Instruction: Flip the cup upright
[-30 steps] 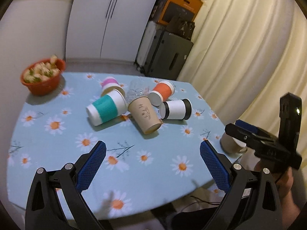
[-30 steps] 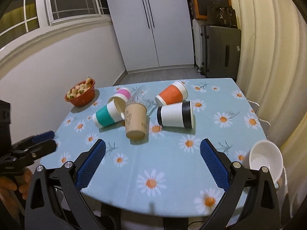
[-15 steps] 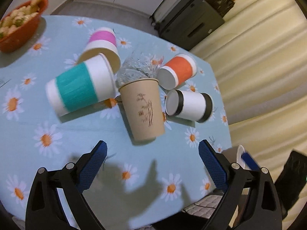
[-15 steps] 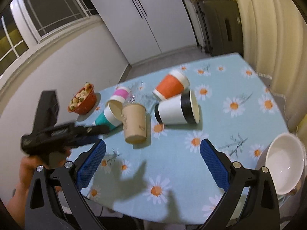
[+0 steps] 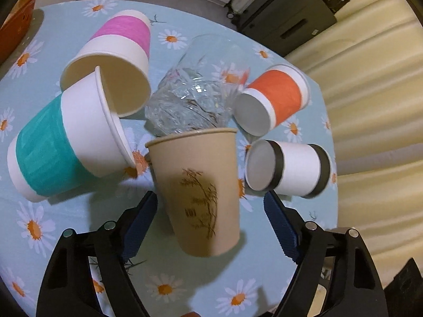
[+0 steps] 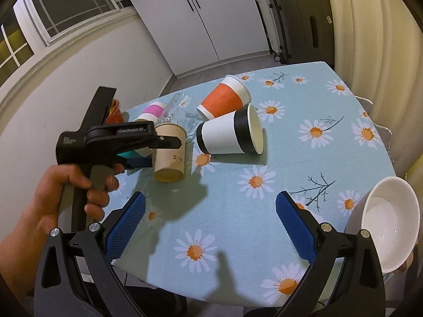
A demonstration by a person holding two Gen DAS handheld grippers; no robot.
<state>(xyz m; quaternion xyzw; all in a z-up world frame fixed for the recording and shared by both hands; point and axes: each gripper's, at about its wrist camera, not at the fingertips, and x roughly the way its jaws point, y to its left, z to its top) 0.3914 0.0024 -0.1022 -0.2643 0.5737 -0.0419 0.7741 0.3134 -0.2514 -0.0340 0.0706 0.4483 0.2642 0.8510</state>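
Observation:
A tan paper cup point(image 5: 201, 192) with a brown plant print lies on its side on the daisy tablecloth, base toward me. My left gripper point(image 5: 211, 219) is open, its blue pads on either side of the cup's lower body, not touching. In the right wrist view the tan cup point(image 6: 170, 155) lies left of centre, with the hand-held left gripper point(image 6: 148, 153) over it. My right gripper point(image 6: 210, 222) is open and empty above the table's near part.
Around the tan cup lie a teal cup point(image 5: 66, 145), a pink cup point(image 5: 116, 52), a clear glass point(image 5: 195, 92), an orange cup point(image 5: 275, 100) and a white cup with black bands point(image 5: 290, 169). A white bowl point(image 6: 383, 224) sits at the table's right edge. An orange bowl point(image 5: 15, 31) stands far left.
My left gripper has moved forward and down to the tan cup, which now sits between its open pads. My right gripper has stayed back, shifting only slightly.

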